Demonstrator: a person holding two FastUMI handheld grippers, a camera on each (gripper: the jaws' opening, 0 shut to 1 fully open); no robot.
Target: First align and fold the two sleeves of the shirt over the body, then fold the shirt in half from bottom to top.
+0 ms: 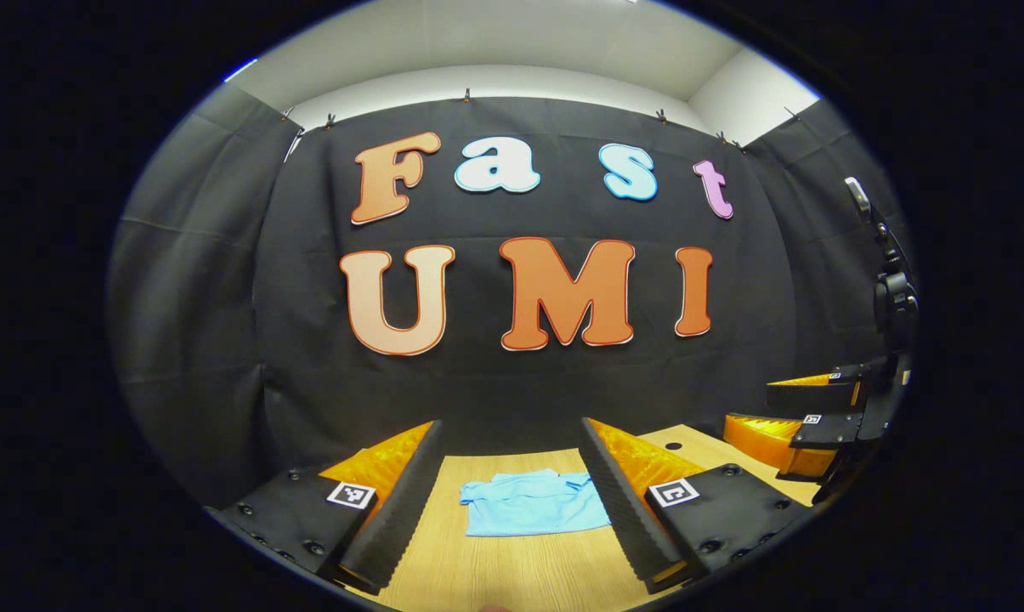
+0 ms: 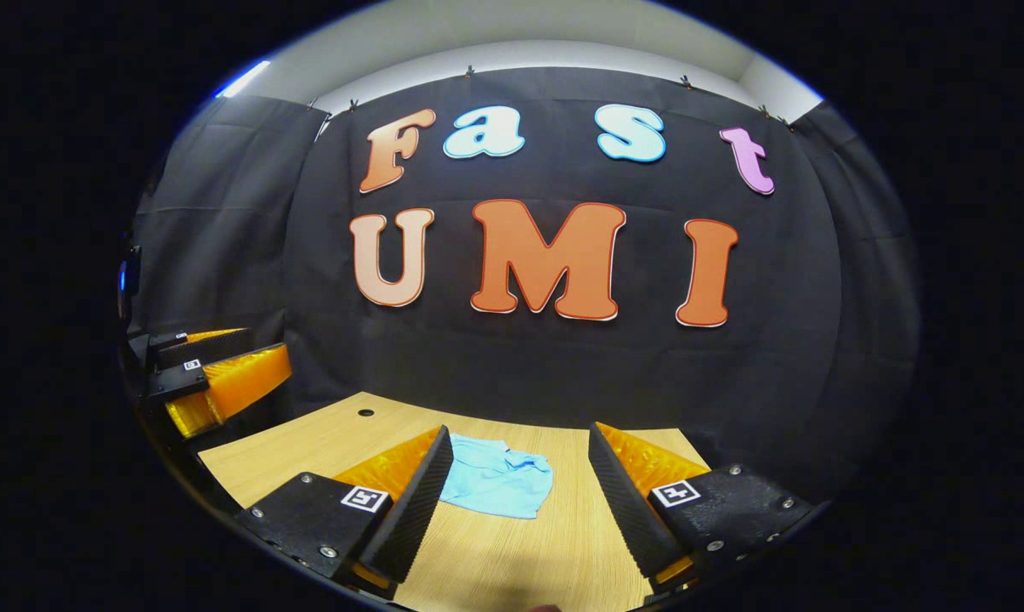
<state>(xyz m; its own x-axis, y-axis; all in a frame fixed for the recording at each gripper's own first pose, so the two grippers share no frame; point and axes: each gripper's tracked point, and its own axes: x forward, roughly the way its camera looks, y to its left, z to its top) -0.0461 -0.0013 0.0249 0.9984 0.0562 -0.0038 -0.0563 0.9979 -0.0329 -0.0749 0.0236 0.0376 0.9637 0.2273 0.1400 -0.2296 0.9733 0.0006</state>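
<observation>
Nearest up in the left gripper view: left gripper [image 1: 512, 493] spread wide, nothing between the fingers, held up above the table [image 1: 495, 569]. Just past the fingertips, dead centre in the gap, sits the shirt [image 1: 531, 503], light blue, lying flat on the wood in a compact rectangle-ish bundle with a bit of collar or sleeve showing along the far edge. Not touching it at all. Off to the right side, the right gripper [image 1: 796, 416], also up in the air, well apart from the shirt.

Same deal from the right gripper view: right gripper [image 2: 520, 501] released, wide apart, empty. Shirt [image 2: 499, 478] ahead, tucked partly behind the left-hand finger. Further back left, the left gripper [image 2: 223, 378]. Small hole [image 2: 365, 412] in the tabletop near the far edge.
</observation>
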